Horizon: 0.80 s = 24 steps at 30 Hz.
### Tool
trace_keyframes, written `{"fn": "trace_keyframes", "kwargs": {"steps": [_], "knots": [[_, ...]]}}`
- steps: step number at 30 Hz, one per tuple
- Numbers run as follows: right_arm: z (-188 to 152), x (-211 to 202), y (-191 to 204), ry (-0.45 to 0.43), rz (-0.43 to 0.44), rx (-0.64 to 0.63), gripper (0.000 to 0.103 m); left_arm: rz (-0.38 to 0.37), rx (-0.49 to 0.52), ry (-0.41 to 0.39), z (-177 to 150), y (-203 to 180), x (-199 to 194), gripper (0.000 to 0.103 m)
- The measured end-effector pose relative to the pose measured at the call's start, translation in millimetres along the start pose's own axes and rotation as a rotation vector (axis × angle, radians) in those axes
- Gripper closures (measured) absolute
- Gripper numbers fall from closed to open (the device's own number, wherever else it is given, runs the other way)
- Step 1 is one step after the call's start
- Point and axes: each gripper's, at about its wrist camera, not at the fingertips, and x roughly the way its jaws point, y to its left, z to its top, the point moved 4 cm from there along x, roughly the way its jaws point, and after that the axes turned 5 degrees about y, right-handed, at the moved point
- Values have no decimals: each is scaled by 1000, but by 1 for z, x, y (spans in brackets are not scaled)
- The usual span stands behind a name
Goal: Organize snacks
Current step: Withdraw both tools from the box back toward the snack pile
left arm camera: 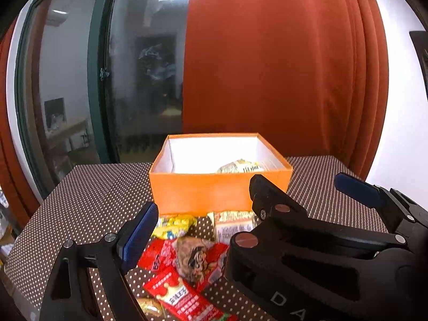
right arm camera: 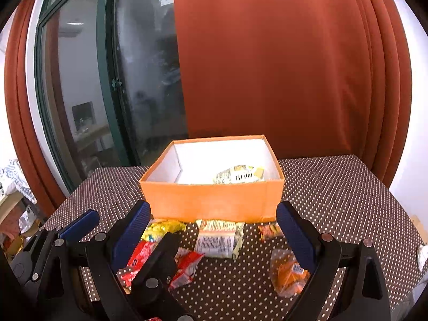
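An open orange box [left arm camera: 203, 195] [right arm camera: 214, 203] stands on the dotted brown table, with one pale printed packet [left arm camera: 240, 167] [right arm camera: 240, 175] inside. Loose snacks lie in front of it: a yellow packet [left arm camera: 174, 224] [right arm camera: 160, 228], a cream printed packet [left arm camera: 235, 226] [right arm camera: 219, 238], red packets [left arm camera: 171, 289] [right arm camera: 187, 264], a small orange sweet [right arm camera: 270, 230] and a clear bag with orange contents [right arm camera: 289, 272]. My left gripper [left arm camera: 214, 230] and my right gripper [right arm camera: 213, 214] [left arm camera: 298, 180] hover side by side over the snacks. Both are open and hold nothing. Their inner fingers overlap, and the right gripper hides the left one's right finger.
The table [right arm camera: 334, 192] has a brown cloth with white dots. A rust-red curtain [right arm camera: 267, 67] and a glass door [right arm camera: 133, 80] stand close behind its far edge. A gold wrapper [left arm camera: 149, 307] lies near the front edge. Clutter [right arm camera: 16, 182] sits off the table's left side.
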Motion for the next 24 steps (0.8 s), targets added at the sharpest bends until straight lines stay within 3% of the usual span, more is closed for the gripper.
{"fn": "trace_keyframes", "kwargs": {"steps": [14,24], "knots": [[-74,16,22,80,61,2,6,18,8,87,-73,25,14,14],[-117,42,53,170,131,-10,7,108,-61,199,-118,72,35,14]]}}
